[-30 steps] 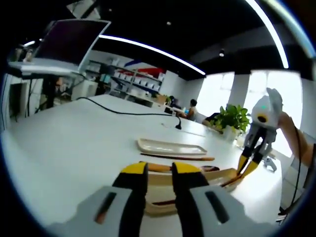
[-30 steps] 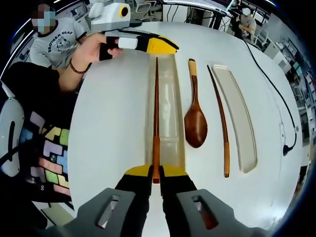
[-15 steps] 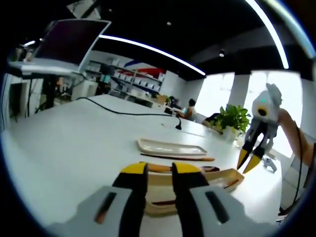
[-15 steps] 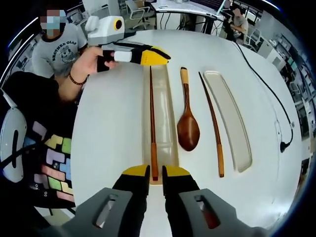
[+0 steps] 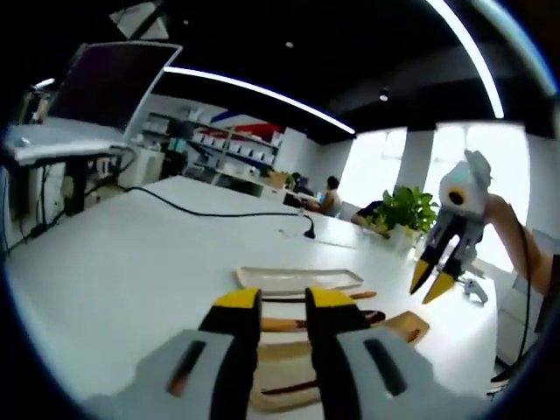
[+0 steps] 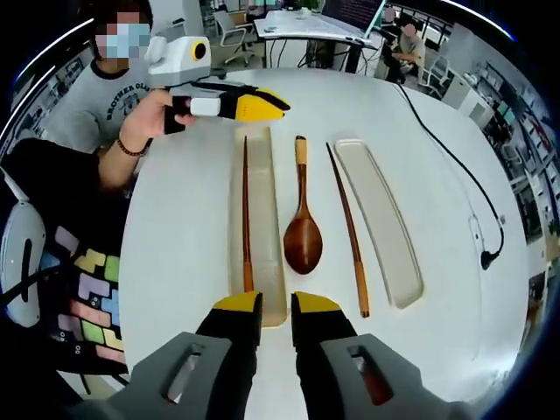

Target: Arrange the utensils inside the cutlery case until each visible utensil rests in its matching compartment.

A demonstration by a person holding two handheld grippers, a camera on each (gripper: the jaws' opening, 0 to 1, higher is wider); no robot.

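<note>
**One chopstick in the case, two utensils outside**

On the white table (image 6: 175, 227), the cutlery case (image 6: 262, 302) holds one chopstick (image 6: 246, 219). Beside it lie the lid (image 6: 378, 227), the spoon (image 6: 303, 236) and the second chopstick (image 6: 348, 229). Both the right gripper (image 6: 273, 304) and the left gripper (image 5: 282, 299) are slightly spread and empty. Better to grip the spoon handle and lay it parallel.

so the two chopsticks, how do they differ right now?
The left chopstick lies inside the long case; the right chopstick lies on the bare table, between the spoon and the lid. Left lies straight along the case; right slants. Both are dark wood with lighter handles.
</note>
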